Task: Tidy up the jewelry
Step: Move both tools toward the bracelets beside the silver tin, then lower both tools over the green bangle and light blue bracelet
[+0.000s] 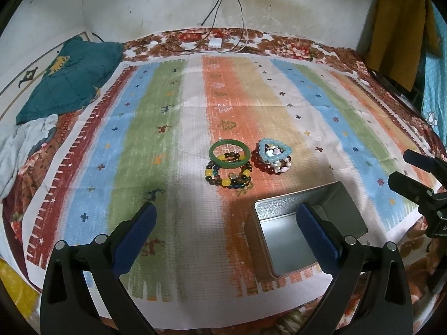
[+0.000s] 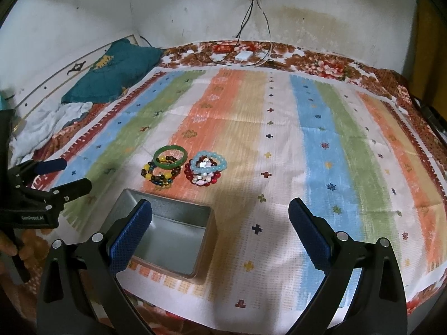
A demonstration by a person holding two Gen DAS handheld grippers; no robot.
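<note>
Striped cloth (image 1: 173, 128) in blue, green, white and orange bands covers a bed with a floral blanket (image 1: 293, 46) beneath, against a stained white wall. Near the cloth's middle lie 2 clusters of jewelry, side by side and almost touching. In the left cluster a green bangle (image 1: 230, 152) lies flat, its ring facing up, overlapping beaded bracelets (image 1: 227, 177) of dark and yellow beads that sit on its near side. In the right cluster a pale blue bead bracelet (image 1: 275, 150), pulled into a rough triangle, rests on a red bead bracelet (image 1: 262, 164) and a pale, mixed-bead piece whose shape is hard to make out.

Nearer the cameras stands a rectangular metal tin (image 2: 178, 217), open at the top, with nothing visible inside; its long axis runs roughly across the cloth, and a blue finger pad hides part of it in each view.

Left gripper (image 1: 226, 234) hovers with its jaws spread wide, holding nothing. Right gripper (image 2: 220, 223) is likewise spread wide and holds nothing.

Farther off, a teal quilt (image 1: 69, 81) and grey fabric are bunched at the left edge, and cables run from a wall socket to a white charger (image 1: 214, 42).
</note>
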